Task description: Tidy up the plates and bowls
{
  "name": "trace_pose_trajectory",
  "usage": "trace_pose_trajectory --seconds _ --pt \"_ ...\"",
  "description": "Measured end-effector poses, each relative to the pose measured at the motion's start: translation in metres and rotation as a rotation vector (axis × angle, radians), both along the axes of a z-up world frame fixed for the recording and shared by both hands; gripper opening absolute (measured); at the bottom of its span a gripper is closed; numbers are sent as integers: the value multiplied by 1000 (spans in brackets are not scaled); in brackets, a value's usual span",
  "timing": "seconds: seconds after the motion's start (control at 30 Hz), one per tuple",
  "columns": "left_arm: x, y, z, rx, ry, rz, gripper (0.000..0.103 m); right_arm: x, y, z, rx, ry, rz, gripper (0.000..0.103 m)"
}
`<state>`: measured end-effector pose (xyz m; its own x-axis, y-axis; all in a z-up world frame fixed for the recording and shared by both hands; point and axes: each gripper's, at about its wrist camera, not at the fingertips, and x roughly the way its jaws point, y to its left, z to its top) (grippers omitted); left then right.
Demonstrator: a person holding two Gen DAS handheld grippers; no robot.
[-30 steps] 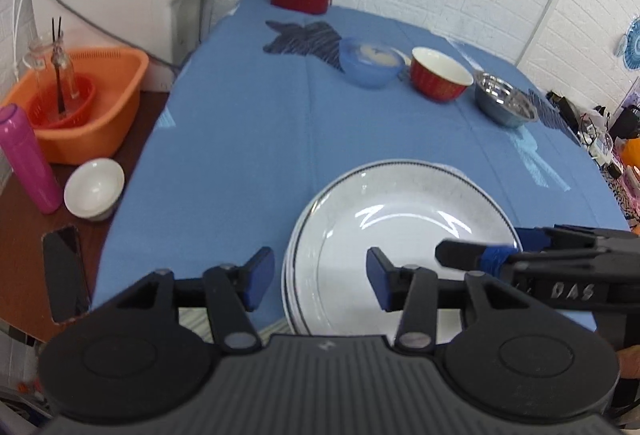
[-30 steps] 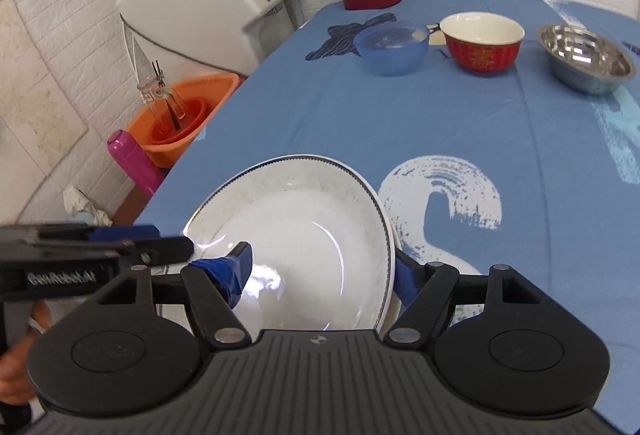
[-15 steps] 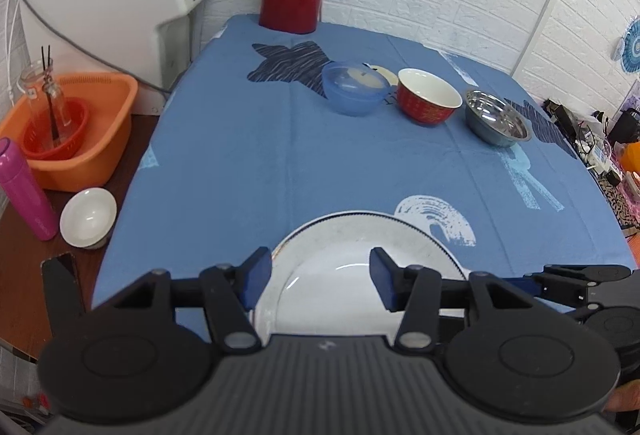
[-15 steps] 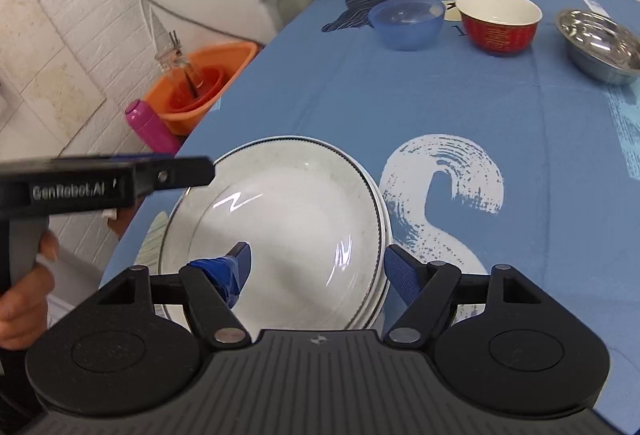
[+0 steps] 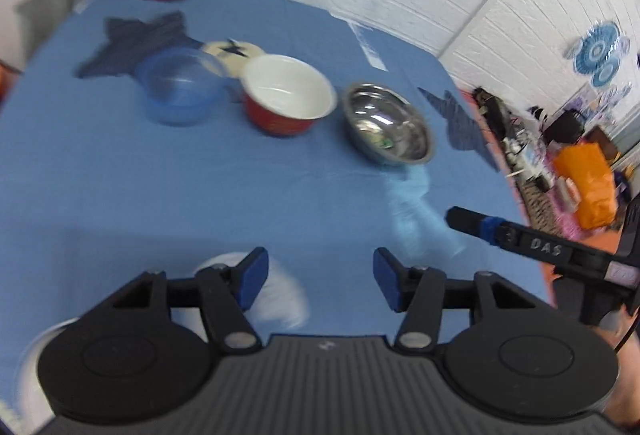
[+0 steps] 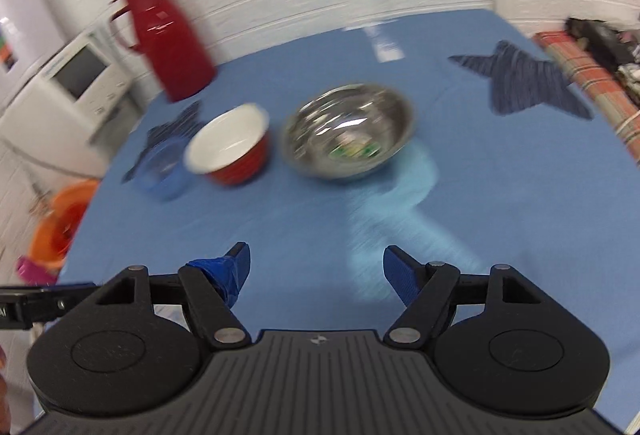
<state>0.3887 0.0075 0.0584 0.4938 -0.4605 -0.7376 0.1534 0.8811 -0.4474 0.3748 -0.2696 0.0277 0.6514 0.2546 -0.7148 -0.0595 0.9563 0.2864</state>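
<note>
Plates (image 5: pixel 276 299) show only behind the left gripper (image 5: pixel 318 277).

A lived-in home dining corner: a desk (image 6: pixel 500 195) under a blue printed cloth against white brick walls, a red thermos jug (image 6: pixel 168 39) at its far edge, a white countertop appliance (image 6: pixel 72 87) left of the jug
</note>
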Motion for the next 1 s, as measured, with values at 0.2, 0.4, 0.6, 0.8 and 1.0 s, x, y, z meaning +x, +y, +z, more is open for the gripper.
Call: trace_pose_trajectory --seconds 0.2,0.4,0.6,0.8,1.0 --pt "86 -71 -23 -69 45 120 55 84 -19 -10 -77 11 -12 61" --pt "139 -105 -51 -11 76 196 55 148 -4 -39 -196 48 78 61" --pt "159 -114 -69 53 86 230 52 173 -7 -59 -192 53 87 59" --pt "157 -118 -72 109 83 193 10 155 -6 -63 -128 22 159 33" --pt "106 -111 -48 119 28 105 9 100 -12 -47 -52 19 157 39"
